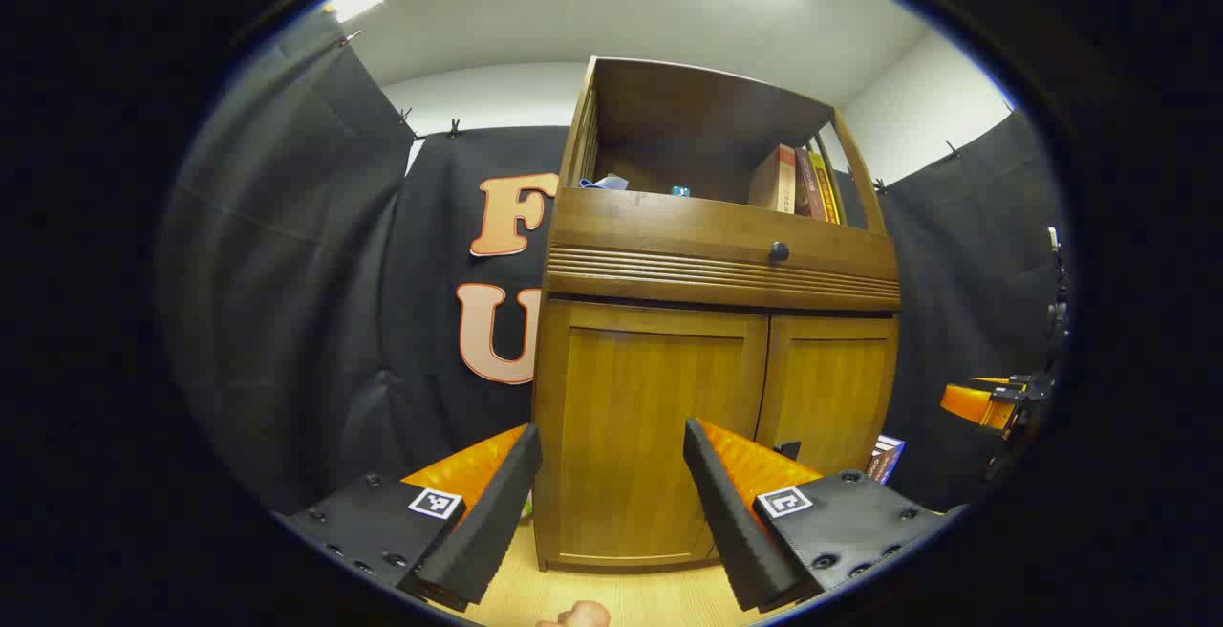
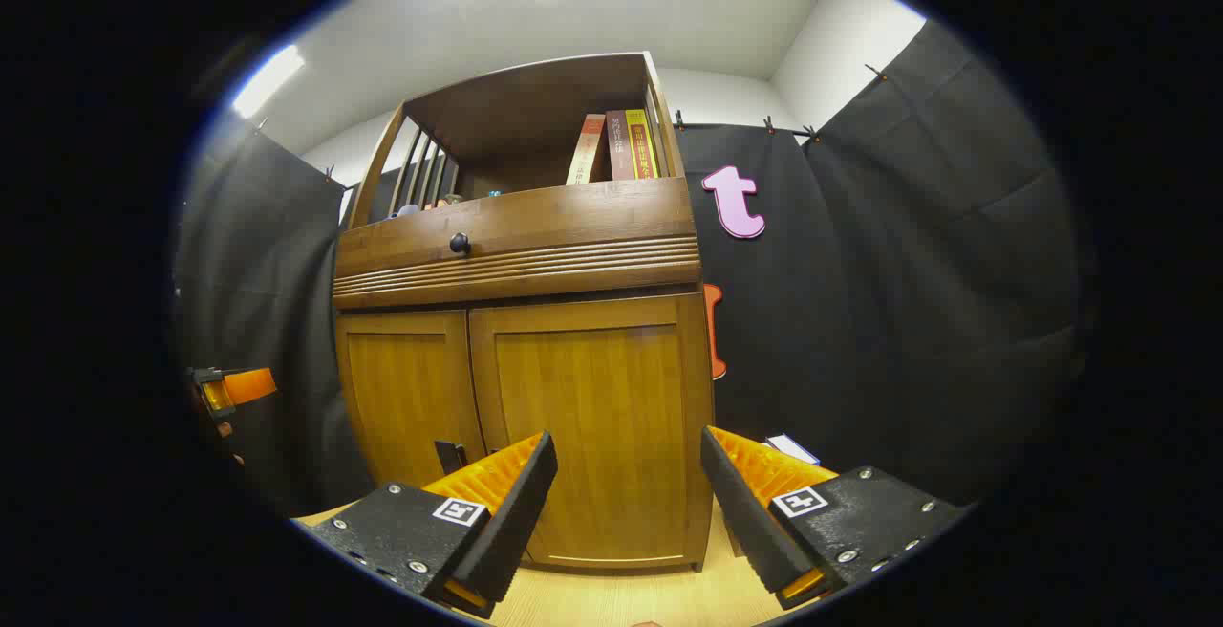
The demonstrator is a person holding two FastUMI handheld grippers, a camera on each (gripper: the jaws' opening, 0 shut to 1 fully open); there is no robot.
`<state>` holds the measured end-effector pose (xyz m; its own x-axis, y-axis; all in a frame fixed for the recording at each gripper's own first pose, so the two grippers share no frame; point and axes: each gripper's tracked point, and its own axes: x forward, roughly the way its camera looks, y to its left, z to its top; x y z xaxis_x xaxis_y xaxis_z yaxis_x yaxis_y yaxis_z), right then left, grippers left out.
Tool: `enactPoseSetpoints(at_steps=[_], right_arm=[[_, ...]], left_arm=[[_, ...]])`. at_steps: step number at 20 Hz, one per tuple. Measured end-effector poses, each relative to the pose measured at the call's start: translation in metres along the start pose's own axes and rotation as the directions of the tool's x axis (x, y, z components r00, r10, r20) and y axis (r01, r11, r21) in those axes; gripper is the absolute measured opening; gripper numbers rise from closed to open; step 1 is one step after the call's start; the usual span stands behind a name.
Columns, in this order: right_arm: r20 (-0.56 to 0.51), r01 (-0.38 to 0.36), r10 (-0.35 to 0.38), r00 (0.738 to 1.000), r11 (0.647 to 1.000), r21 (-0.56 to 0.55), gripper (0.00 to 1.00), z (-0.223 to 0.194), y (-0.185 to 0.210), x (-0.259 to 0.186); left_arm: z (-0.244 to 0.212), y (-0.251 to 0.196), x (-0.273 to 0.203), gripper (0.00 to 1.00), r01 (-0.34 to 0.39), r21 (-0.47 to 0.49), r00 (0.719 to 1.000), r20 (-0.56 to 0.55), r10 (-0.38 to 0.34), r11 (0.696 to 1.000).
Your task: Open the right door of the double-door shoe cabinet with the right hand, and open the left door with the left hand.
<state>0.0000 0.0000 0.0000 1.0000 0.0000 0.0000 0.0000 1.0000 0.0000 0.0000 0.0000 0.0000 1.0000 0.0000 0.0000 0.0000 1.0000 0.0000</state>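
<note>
Black-draped booth, wood floor. Shoe cabinet (image 2: 521,321) stands ahead, both doors shut. Right gripper (image 2: 626,503) faces right door (image 2: 592,426), left gripper (image 1: 611,493) faces left door (image 1: 650,436); both sets of fingers spread, empty.

We count one cabinet (image 2: 521,321) with two doors below, the left door (image 2: 406,393) and the right door (image 2: 597,407), both shut. Above them sits one drawer (image 2: 516,226) with one knob (image 2: 460,244). Three books (image 2: 619,145) stand on the cabinet's shelf.
</note>
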Motion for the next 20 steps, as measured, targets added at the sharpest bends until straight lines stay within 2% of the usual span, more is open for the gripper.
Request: enactPoseSetpoints(at_steps=[1, 2, 3, 9, 16, 20], right_arm=[[-0.001, -0.001, 0.001, 1.000, 1.000, 0.001, 0.93, 0.0001, -0.0003, -0.0002], [-0.003, -0.004, 0.004, 1.000, 1.000, 0.003, 0.93, 0.0001, 0.0012, -0.0004], [-0.004, -0.007, 0.007, 1.000, 1.000, 0.004, 0.94, -0.0005, 0.0021, -0.0011], [0.001, -0.011, 0.011, 1.000, 1.000, -0.005, 0.93, 0.0037, 0.0029, -0.0027], [0.000, -0.003, 0.003, 1.000, 1.000, -0.013, 0.93, 0.0044, 0.0002, -0.0043], [-0.007, -0.003, 0.002, 1.000, 1.000, -0.020, 0.93, 0.0022, 0.0021, -0.0048]], left_arm=[[0.0014, -0.0011, -0.0004, 0.99, 0.001, 0.003, 1.000, 0.003, -0.001, 1.000], [0.0026, -0.0034, -0.0014, 0.95, 0.003, 0.007, 1.000, 0.007, -0.003, 1.000], [0.0049, -0.0055, -0.0019, 0.99, 0.005, 0.009, 1.000, 0.011, -0.005, 1.000], [0.0070, -0.0100, -0.0010, 0.94, 0.013, 0.018, 1.000, 0.012, -0.013, 1.000], [0.0062, -0.0078, -0.0040, 0.96, 0.011, 0.020, 1.000, 0.006, -0.011, 1.000], [0.0053, -0.0068, -0.0074, 0.94, 0.010, 0.021, 1.000, 0.005, -0.010, 1.000]])
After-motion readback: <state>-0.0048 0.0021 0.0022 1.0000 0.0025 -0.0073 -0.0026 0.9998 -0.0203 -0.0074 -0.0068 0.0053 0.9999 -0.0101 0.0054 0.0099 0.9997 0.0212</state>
